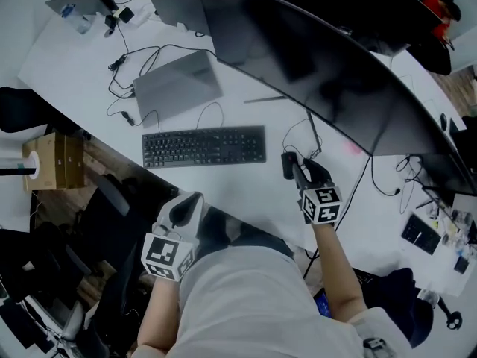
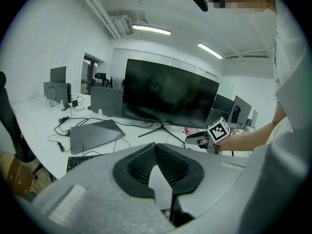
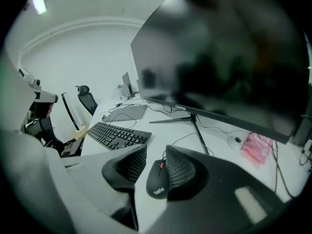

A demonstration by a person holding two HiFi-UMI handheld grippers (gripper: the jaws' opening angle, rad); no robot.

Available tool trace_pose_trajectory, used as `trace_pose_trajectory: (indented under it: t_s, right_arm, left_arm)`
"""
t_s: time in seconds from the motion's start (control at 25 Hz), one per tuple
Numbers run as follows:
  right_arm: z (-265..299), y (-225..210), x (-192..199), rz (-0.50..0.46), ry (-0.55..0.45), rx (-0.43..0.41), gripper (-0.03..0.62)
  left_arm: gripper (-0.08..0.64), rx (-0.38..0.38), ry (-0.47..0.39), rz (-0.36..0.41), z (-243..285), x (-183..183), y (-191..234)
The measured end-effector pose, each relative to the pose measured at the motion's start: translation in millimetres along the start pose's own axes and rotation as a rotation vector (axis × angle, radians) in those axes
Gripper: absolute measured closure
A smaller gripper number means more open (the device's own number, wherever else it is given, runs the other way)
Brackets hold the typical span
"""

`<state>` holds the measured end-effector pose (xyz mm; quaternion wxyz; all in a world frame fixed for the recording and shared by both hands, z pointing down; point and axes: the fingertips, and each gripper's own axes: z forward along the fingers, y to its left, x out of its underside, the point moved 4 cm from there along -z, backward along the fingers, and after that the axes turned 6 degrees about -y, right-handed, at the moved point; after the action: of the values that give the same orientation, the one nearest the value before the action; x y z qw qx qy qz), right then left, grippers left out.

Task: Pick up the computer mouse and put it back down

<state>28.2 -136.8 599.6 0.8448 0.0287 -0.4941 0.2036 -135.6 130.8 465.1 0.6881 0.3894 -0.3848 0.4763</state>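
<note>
White desk [image 1: 246, 189]: keyboard [image 1: 203, 146], monitor [image 1: 313, 73] behind. Right gripper [image 3: 155, 156] clamped on mouse [image 3: 158, 180], right of keyboard. Left gripper [image 2: 156, 149] empty, 2 jaws together, near desk's front edge.

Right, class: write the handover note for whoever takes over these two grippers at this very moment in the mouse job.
Left gripper: shut, empty, held off the near edge of the desk, away from the job.
Right gripper: closed on the computer mouse, which looks raised a little off the desk, to the right of the keyboard. Its cable trails down to the desk.
Done: mouse picked up.
To do: lower it back onto the desk, open the jaws, draw back.
</note>
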Motion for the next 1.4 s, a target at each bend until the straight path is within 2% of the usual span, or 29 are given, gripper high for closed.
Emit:
trace_pose_trajectory:
  t_s: [0.32, 0.76, 1.4]
  right_arm:
    - [-48.8, 1.9, -39.4, 0.024, -0.11, 0.039, 0.588]
    - [-124.9, 0.4, -77.6, 0.034, -0.231, 0.142, 0.588]
    - [-229.9, 26.8, -89.4, 0.065, -0.373, 0.337, 0.588]
  left_arm:
    - [0.543, 0.117, -0.017, 0.055, 28.8, -22.0, -11.5]
    - [0.543, 0.319, -0.07, 0.12, 68.7, -58.0, -44.0]
    - [0.543, 0.601, -0.122, 0.173, 98.4, -94.9, -102.5]
